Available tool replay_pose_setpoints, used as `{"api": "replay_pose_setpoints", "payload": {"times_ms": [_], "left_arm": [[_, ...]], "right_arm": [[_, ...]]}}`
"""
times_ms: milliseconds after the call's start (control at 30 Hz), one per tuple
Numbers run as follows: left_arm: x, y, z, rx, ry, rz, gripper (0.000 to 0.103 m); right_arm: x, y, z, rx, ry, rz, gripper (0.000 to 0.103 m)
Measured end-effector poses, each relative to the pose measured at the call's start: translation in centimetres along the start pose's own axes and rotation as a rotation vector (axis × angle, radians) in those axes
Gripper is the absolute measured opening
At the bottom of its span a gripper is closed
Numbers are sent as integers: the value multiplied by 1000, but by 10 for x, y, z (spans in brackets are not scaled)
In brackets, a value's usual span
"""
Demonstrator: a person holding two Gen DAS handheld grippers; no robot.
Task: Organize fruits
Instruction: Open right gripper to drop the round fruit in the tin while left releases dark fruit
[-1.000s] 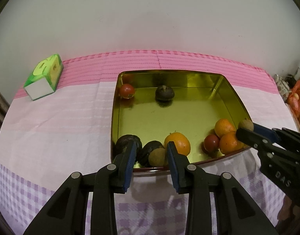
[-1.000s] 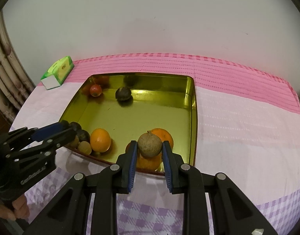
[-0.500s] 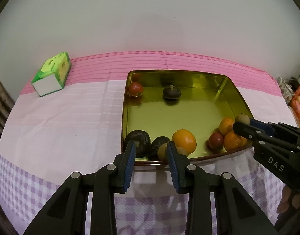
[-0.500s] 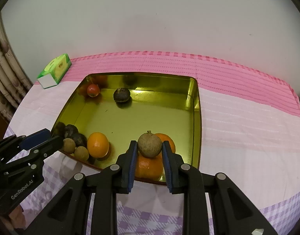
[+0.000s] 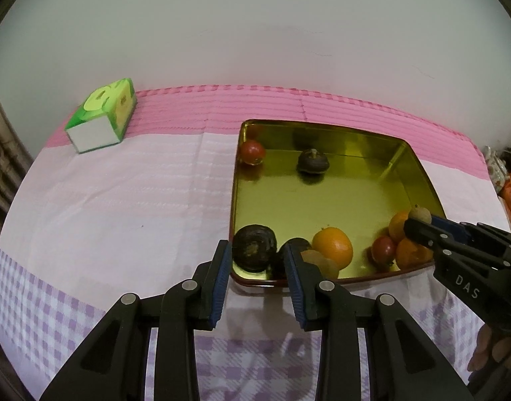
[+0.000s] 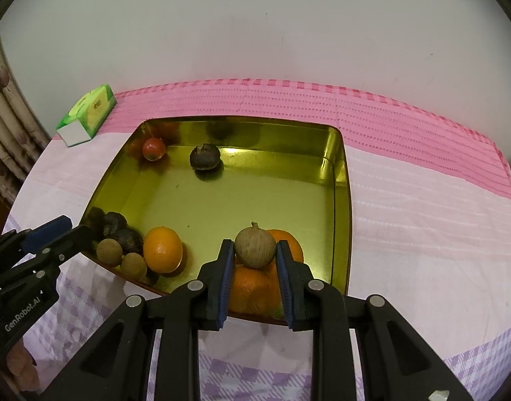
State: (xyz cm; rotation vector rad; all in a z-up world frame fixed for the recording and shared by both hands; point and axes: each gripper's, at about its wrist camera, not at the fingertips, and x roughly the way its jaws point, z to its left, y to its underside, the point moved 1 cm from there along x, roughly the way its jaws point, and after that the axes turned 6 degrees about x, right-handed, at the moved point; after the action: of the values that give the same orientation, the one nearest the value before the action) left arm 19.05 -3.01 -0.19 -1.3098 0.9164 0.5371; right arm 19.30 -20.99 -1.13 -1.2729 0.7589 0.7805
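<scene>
- A tissue box [image 5: 102, 117], green with a white end, lies near the far left corner of the table, on the line where the cloth's pink band meets its pale part.
- A tablecloth [image 5: 128, 207] covers the table: a pink striped band along the far edge, pale pink in the middle, purple checks along the near edge.
- A plain white wall [image 6: 255, 33] rises behind the far edge.
- A curtain [image 6: 8, 127] hangs past the left edge.
</scene>
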Motion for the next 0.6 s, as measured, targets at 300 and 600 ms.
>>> {"api": "replay_pose_setpoints", "payload": {"times_ms": [300, 600], "left_arm": [[0, 1, 4, -11, -5, 7, 34], [0, 4, 0, 0, -8, 11, 36]], "right_arm": [[2, 1, 1, 3, 5, 11, 24], [1, 1, 1, 5, 5, 8, 25]]}}
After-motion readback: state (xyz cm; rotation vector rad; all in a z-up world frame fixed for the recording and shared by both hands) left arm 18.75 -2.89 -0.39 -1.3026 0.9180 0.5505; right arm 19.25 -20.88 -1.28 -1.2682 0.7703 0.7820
